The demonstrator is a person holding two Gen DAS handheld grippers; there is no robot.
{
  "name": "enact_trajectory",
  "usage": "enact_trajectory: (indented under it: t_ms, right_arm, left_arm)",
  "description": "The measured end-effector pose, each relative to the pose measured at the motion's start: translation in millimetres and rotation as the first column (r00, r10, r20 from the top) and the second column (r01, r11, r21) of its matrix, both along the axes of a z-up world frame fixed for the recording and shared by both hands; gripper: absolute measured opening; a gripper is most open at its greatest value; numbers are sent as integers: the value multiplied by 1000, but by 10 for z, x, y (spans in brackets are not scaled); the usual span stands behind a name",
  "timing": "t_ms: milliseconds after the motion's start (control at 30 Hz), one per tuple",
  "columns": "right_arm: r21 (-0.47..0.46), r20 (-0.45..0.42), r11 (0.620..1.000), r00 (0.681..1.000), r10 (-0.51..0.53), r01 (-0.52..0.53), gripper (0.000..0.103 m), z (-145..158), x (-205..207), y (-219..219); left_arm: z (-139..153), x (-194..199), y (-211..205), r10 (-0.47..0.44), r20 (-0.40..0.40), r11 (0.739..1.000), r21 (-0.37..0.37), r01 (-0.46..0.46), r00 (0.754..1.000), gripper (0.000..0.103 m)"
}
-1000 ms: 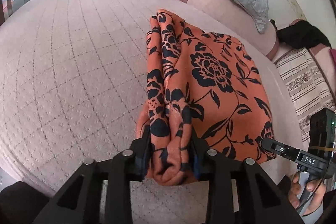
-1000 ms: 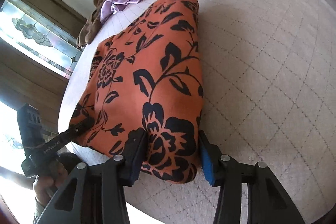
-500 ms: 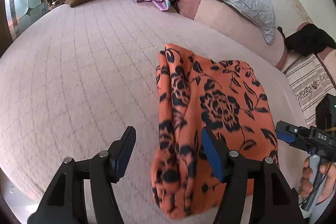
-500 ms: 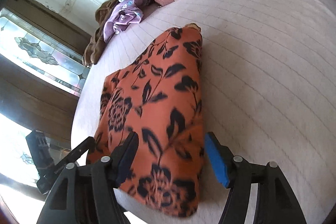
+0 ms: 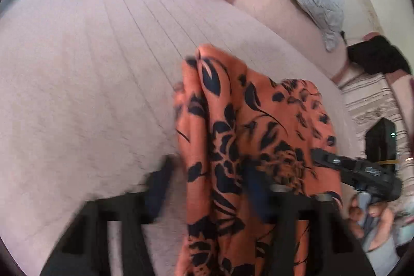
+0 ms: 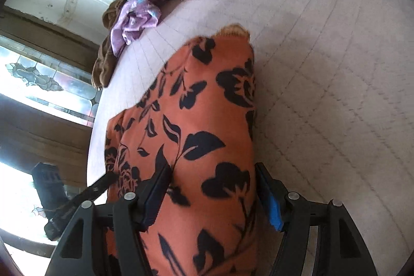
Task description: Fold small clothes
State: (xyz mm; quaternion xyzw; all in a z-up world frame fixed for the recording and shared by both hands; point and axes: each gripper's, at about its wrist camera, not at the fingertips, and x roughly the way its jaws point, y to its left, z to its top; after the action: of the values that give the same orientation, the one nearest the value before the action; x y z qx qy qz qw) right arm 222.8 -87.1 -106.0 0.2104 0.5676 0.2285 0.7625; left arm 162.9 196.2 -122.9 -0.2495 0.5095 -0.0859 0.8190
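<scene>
Orange flowery cloth (image 6: 207, 126) lies on bed (image 5: 77, 84), near front edge, already folded narrow. Left gripper (image 5: 204, 183) and right gripper (image 6: 212, 188) both closing around near end, cloth between fingers, not yet pinched. More folding likely left.

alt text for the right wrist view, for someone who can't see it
An orange garment with a black floral print lies on a pale quilted bed, its near edge between the closing jaws of the right gripper. Beyond it, a purple cloth and a brown one sit by a stained-glass window.
</scene>
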Motion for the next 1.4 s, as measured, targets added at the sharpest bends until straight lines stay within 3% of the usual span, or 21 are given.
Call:
enact_trajectory:
  t_ms: [67,167,200,233,267,300,400,467,500,533,600,733,867,1000,1067,1100,1133,1200,1267,1333,1400]
  right_arm:
    - [-59,21,998,1000,17,-15,52,2,-11,86]
    - [-83,62,996,998,21,-16,54,131,-85,113]
    - [-62,72,998,997,8,-4,56,171,-129,63]
    - [-38,66,999,998,-14,16,64,181,-170,-14]
    - [-11,58,999,998,-29,30,74,174,-212,-87]
    - [24,55,999,998,-41,40,78,163,-261,-147]
    - [22,27,1000,1000,7,-8,75,34,-332,-60]
    - [-46,45,996,996,76,-74,65,-26,-349,141]
    - [-81,64,993,994,92,-86,60,-6,-358,200]
    - [-80,64,993,994,89,-84,50,12,-362,204]
    - [-85,86,992,991,101,-94,44,130,-368,178]
    - [-129,175,988,978,112,-90,42,461,-426,133]
    - [-95,269,995,962,56,-32,42,881,-355,-251]
    - [-69,312,996,950,-25,49,42,1100,-122,-727]
    - [-53,295,995,953,-63,82,48,1026,26,-970]
    - [-45,278,993,956,-92,108,52,952,79,-1064]
    - [-43,262,988,956,-130,146,57,855,137,-1175]
    - [-88,195,975,963,-184,204,59,536,224,-1363]
    - [-174,133,955,967,-218,240,59,238,201,-1478]
    - [-132,177,959,958,-227,251,59,214,43,-1549]
    - [-170,261,946,939,-225,274,59,371,-117,-1518]
  left_arm:
    - [51,-30,6,10,12,1000,-9,-9,1000,39]
    - [157,-159,7,5,29,1000,9,-5,1000,42]
    - [179,-219,14,-10,33,1000,2,10,999,55]
    - [197,-278,14,-21,44,1000,-10,22,999,72]
    - [204,-331,0,-24,58,1000,-10,25,998,78]
    - [185,-359,-40,-30,63,1000,-3,31,998,79]
    - [16,-328,-276,-107,33,994,16,106,994,70]
    - [23,-326,-302,-103,31,995,-2,104,994,53]
    - [46,-323,-282,-93,29,995,-39,95,995,39]
    - [94,-332,-288,-84,39,996,-35,86,996,32]
    - [225,-352,-348,-89,66,996,-4,90,994,29]
    - [527,-281,-553,-103,144,994,-21,107,984,29]
    - [883,-25,-936,-138,235,989,-20,146,962,29]
    - [963,339,-1262,-162,258,985,-18,173,952,34]
    - [810,463,-1356,-170,225,985,7,173,959,40]
    - [690,527,-1402,-165,199,986,17,165,966,48]
    - [496,594,-1448,-161,141,987,31,158,977,56]
    - [202,626,-1486,-160,26,985,68,158,987,56]
    - [118,473,-1410,-159,40,987,43,157,987,56]
    - [216,265,-1350,-150,86,987,64,145,985,56]
    - [340,74,-1373,-165,120,983,97,154,979,56]
